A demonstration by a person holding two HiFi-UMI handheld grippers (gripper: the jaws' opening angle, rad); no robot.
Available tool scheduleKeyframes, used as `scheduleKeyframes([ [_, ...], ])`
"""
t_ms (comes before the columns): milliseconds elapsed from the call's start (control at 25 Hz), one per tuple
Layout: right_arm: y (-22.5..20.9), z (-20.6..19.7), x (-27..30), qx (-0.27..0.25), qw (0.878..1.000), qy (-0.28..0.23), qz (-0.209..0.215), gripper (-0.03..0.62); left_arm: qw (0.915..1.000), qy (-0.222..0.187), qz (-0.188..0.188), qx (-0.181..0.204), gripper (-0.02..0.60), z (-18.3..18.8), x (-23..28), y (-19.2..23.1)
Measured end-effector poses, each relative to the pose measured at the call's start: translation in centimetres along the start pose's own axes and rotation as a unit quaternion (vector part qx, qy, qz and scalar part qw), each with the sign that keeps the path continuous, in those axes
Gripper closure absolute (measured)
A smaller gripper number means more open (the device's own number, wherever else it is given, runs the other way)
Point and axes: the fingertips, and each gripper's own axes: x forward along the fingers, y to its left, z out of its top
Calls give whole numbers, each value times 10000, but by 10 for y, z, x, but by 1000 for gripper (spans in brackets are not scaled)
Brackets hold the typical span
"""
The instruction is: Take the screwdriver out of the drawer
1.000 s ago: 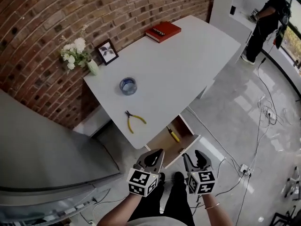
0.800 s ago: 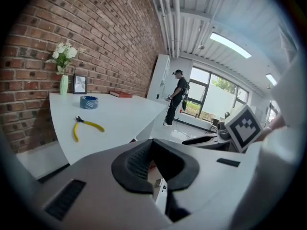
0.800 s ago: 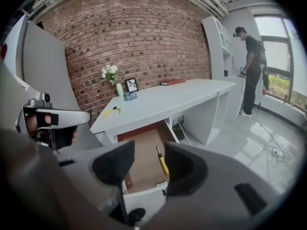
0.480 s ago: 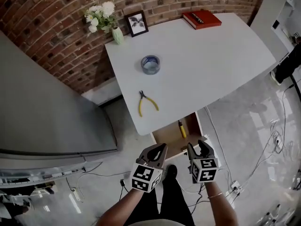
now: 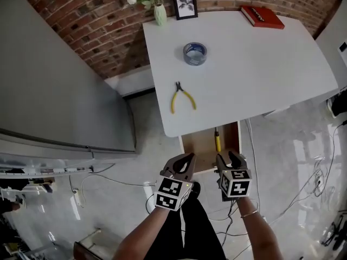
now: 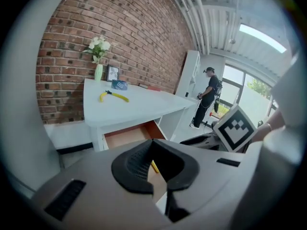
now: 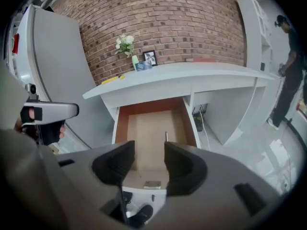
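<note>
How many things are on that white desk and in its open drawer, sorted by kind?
Tools: 2, pliers and screwdriver
Tape rolls: 1
Books: 1
Flower vases: 1
Picture frames: 1
Total: 6

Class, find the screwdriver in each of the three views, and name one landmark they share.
Head view: screwdriver in the open drawer, right of centre.
Left gripper view: yellow sliver, low centre.
Right gripper view: its shaft only, centre.
Shared landmark: the flower vase.
</note>
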Motion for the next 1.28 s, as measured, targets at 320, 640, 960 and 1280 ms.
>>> scheduleKeyframes([
  [320,-13,-8,51,-411,9977,515,138,407,9992,16,281,-279,591,-26,6,20],
  [640,-31,-21,96,-764,9917,1028,74,407,9973,26,493,-552,592,-45,20,36],
  [960,-41,-30,131,-1010,9861,1323,-10,407,9950,102,514,-854,591,-57,32,35],
  [1280,-62,-39,159,-1156,9789,1675,-185,407,9922,-25,558,-1119,591,-54,36,36],
])
